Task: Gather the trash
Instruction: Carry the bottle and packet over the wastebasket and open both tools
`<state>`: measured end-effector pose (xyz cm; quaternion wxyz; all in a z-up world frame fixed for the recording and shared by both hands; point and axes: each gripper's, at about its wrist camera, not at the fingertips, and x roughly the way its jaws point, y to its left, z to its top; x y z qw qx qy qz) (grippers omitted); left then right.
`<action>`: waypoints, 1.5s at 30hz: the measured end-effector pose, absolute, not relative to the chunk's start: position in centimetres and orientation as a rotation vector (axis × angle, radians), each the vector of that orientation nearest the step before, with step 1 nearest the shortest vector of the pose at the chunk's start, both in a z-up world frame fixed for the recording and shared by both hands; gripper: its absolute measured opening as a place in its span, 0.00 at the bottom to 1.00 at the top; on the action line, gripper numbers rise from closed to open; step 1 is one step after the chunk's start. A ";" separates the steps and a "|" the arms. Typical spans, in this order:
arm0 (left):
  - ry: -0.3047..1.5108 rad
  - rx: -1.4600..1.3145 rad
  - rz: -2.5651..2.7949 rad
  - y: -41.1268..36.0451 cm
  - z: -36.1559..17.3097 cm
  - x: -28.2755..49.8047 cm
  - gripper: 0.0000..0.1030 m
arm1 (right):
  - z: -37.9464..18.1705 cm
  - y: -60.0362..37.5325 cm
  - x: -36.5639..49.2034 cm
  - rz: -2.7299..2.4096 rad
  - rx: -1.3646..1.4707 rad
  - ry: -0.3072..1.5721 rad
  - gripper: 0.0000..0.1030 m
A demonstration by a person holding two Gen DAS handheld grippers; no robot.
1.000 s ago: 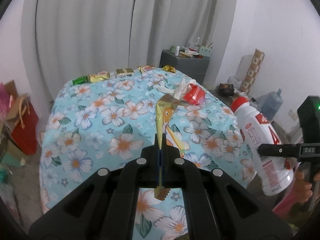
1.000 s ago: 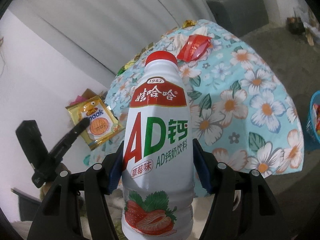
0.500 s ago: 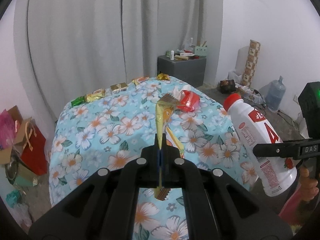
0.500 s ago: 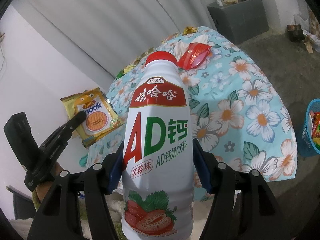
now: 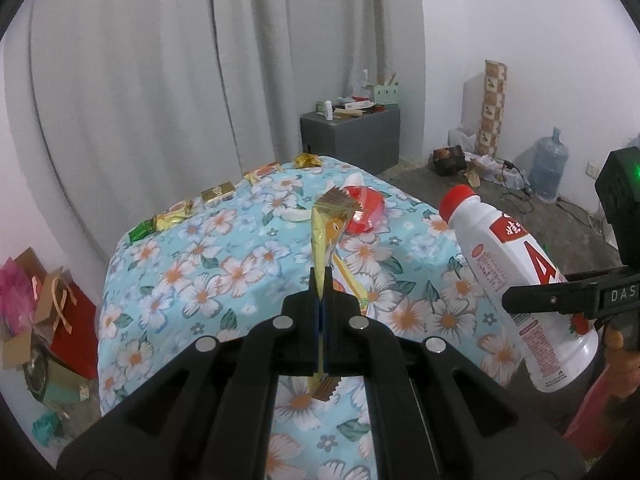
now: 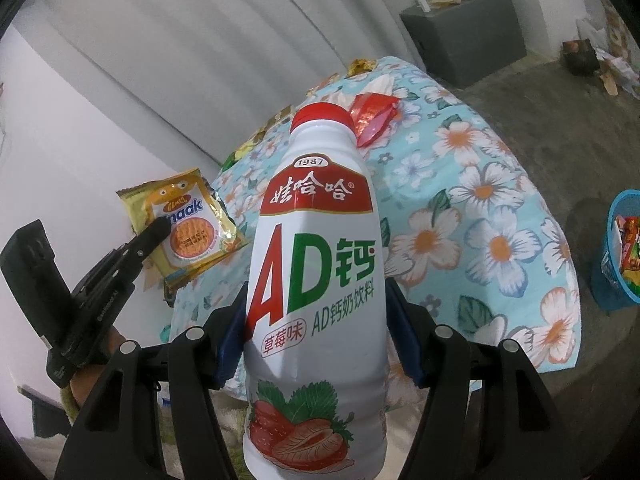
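left gripper [image 5: 322, 292] pinches wrapper [image 5: 326, 232] by its edge, aloft | right gripper [image 6: 316, 336] clamps bottle [image 6: 316, 280] midbody, upright | both clear of table [image 5: 180, 272] (probably bound for basket [image 6: 612, 280])

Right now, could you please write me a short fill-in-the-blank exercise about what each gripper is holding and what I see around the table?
1. The right gripper holds a white bottle with a ____ cap.
2. The left gripper grips a yellow ____.
3. The tablecloth has a ____ print.
4. The basket on the floor is ____.

Missing words: red; wrapper; flower; blue
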<state>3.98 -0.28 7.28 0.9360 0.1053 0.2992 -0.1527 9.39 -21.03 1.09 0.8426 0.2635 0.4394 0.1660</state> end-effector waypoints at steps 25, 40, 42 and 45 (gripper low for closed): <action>0.956 0.154 -0.963 -26.7 2.3 16.8 0.00 | -2.7 -46.4 -1.1 -0.350 0.930 0.801 0.60; 1.184 0.260 -1.005 -50.1 -10.6 20.9 0.81 | -15.1 -61.1 5.8 -0.571 1.065 0.835 0.76; 1.232 0.290 -0.975 -50.5 -12.3 21.0 0.81 | -17.7 -62.0 5.4 -0.657 1.073 0.886 0.76; 1.235 0.234 -0.995 -48.5 -11.8 21.1 0.81 | -19.6 -61.3 3.6 -0.685 1.117 0.875 0.76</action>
